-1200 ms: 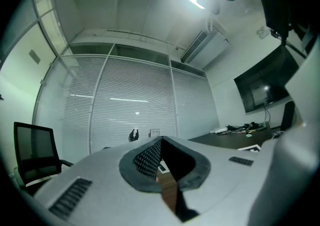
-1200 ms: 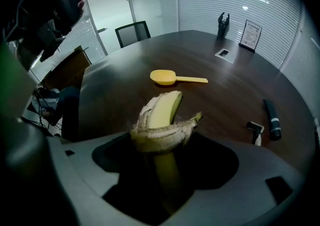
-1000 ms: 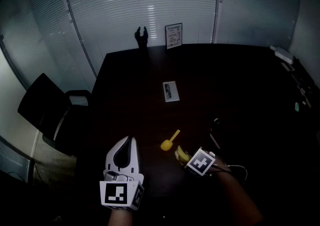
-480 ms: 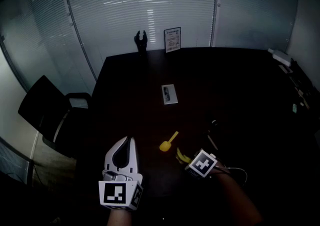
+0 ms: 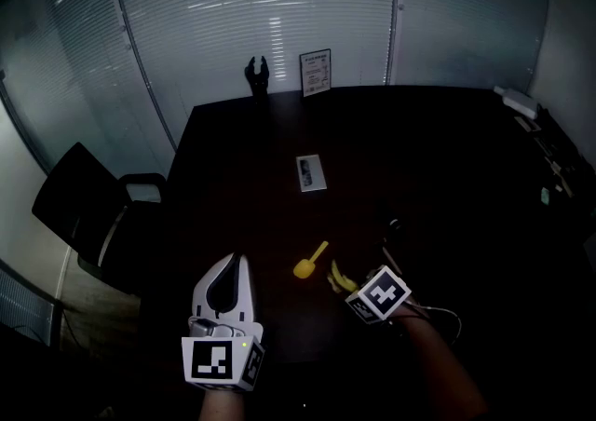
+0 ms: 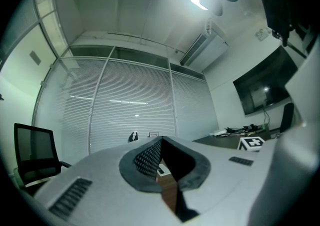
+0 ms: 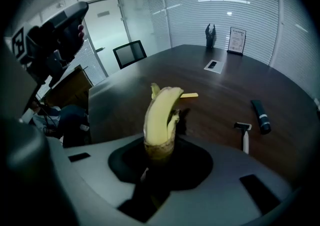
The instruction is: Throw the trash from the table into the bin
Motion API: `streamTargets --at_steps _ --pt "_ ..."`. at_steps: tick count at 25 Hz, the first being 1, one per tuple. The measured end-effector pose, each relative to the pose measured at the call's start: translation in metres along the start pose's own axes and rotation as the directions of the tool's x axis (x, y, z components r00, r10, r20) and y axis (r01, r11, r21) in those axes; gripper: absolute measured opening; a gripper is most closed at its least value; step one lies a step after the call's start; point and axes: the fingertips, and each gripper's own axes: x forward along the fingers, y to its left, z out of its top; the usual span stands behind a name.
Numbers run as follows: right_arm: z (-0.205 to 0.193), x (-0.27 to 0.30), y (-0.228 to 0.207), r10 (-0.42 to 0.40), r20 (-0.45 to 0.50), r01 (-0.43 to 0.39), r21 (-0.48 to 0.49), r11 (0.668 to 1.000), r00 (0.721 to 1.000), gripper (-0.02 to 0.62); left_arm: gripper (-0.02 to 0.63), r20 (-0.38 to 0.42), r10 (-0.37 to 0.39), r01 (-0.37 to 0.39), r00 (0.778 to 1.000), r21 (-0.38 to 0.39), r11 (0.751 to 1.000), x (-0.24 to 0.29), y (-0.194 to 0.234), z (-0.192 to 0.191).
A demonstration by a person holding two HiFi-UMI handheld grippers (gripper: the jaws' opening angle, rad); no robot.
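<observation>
Your right tool [image 5: 343, 281] has just closed and is clamped on the banana peel [image 7: 161, 115] near the surface's [image 5: 419, 149] near edge. Your left tool [image 5: 244, 261] has its jaws together, empty.

I see the bench [image 5: 233, 177] open across its left half. Toward the near edge a scoop [image 5: 310, 261], a razor [image 7: 244, 140] and a black tube [image 7: 261, 116] lie in the way. A chair [image 5: 84, 214] crowds the left side.
</observation>
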Motion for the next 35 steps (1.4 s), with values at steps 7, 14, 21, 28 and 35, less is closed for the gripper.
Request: streamTargets --at_steps 7,14,21,28,35 --pt "0.039 -0.052 -0.025 -0.15 0.194 0.138 0.074 0.988 0.969 0.094 0.0 0.004 -0.009 0.009 1.0 -0.006 1.0 -0.001 -0.007 0.004" --pt "0.055 -0.118 -0.041 -0.316 0.37 0.26 0.195 0.946 0.874 0.094 0.0 0.006 -0.012 0.012 1.0 -0.001 1.0 -0.005 -0.009 0.004" --pt "0.056 -0.179 -0.043 -0.445 0.474 0.355 0.27 0.895 0.76 0.095 0.0 0.015 -0.039 0.039 0.999 -0.001 0.999 -0.004 -0.023 0.01" --pt "0.024 -0.22 -0.054 -0.547 0.487 0.412 0.363 0.836 0.681 0.095 0.0 0.03 -0.123 0.123 0.992 -0.008 0.992 0.004 -0.06 0.012" --pt "-0.024 -0.272 -0.069 -0.657 0.467 0.466 0.467 0.752 0.592 0.095 0.0 0.047 -0.238 0.239 0.97 -0.018 0.971 0.016 -0.113 0.013"
